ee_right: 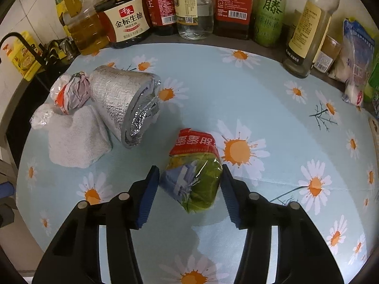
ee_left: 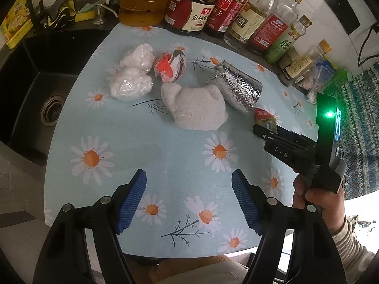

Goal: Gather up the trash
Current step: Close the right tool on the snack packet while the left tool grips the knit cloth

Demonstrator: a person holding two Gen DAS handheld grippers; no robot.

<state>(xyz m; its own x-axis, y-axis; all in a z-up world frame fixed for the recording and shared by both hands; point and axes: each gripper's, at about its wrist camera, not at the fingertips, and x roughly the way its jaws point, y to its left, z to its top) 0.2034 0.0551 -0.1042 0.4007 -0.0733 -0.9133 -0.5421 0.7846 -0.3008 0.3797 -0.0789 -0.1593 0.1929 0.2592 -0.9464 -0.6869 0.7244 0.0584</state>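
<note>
right gripper [ee_right: 188,184] open, jaws straddling the packet [ee_right: 193,172] on the cloth [ee_right: 236,99], no squeeze yet. packet looks light, crinkly, slick film; probably crushes easily, so pinch mid-body across the width. long axis runs away from the camera, red end far. left gripper [ee_left: 188,203] open, empty, hovering near the cloth's front edge.
</note>
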